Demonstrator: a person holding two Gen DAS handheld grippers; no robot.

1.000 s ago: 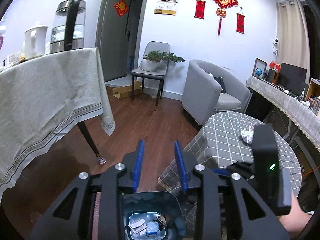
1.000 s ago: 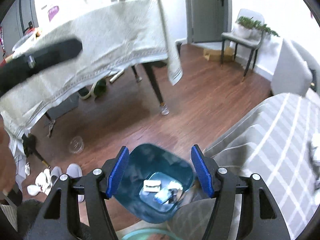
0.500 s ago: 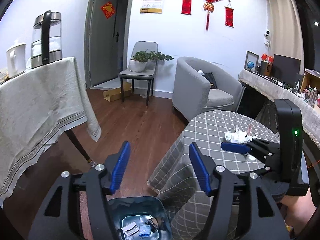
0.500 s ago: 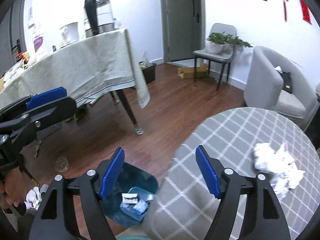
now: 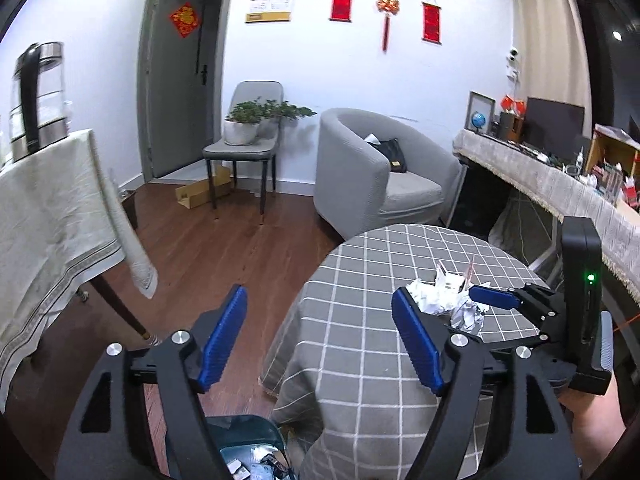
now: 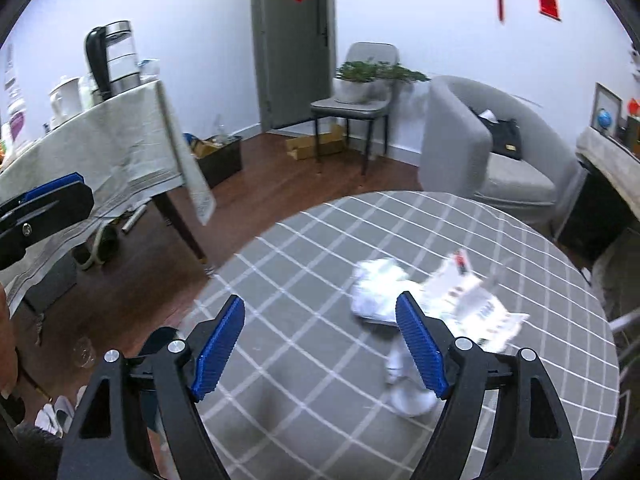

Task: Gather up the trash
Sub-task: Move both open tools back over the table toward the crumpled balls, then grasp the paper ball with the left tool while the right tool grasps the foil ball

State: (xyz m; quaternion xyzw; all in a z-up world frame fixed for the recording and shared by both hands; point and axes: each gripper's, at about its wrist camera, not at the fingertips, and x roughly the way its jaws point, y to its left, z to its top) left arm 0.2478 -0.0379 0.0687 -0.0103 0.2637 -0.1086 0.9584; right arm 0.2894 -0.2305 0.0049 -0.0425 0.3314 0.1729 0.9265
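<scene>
- Left gripper (image 5: pixel 318 338) is gaping wide, gripping nothing, the bin (image 5: pixel 244 436) lying below it.
- Right gripper (image 6: pixel 320 346) is gaping wide too, crumpled trash (image 6: pixel 378 292) lying just beyond its right finger on the checked table (image 6: pixel 304 280).

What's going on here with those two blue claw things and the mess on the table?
A person holds a claw-like gripper in each hand and is clearing trash. Both are open and hold nothing. The right gripper hangs over the round checked table, close to the crumpled paper and a printed wrapper. The left gripper sits at the table's edge, above a bin with litter in it.
</scene>
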